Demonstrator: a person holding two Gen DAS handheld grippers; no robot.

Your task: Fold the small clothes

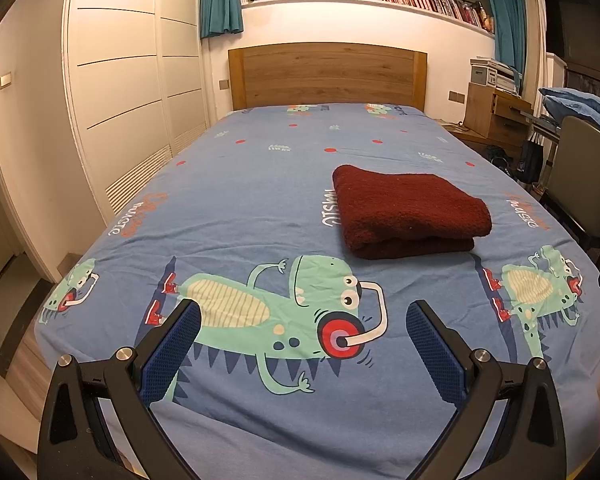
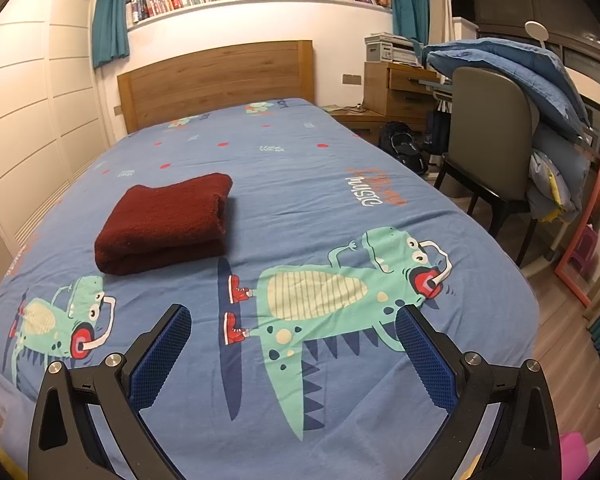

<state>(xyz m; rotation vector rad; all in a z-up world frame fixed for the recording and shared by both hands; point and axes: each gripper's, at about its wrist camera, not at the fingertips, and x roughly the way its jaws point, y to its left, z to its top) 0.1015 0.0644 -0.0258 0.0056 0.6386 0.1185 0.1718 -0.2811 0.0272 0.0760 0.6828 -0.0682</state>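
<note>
On the bed [image 1: 260, 184] — folded maroon cloth [image 1: 410, 212], chair [image 2: 488, 136] rightward only.

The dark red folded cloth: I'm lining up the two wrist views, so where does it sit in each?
Left wrist: the dark red folded cloth lies right of centre on the bed sheet, beyond the open left gripper.
Right wrist: it lies left of centre, beyond the open right gripper.
Shared landmark: the wooden headboard.
</note>
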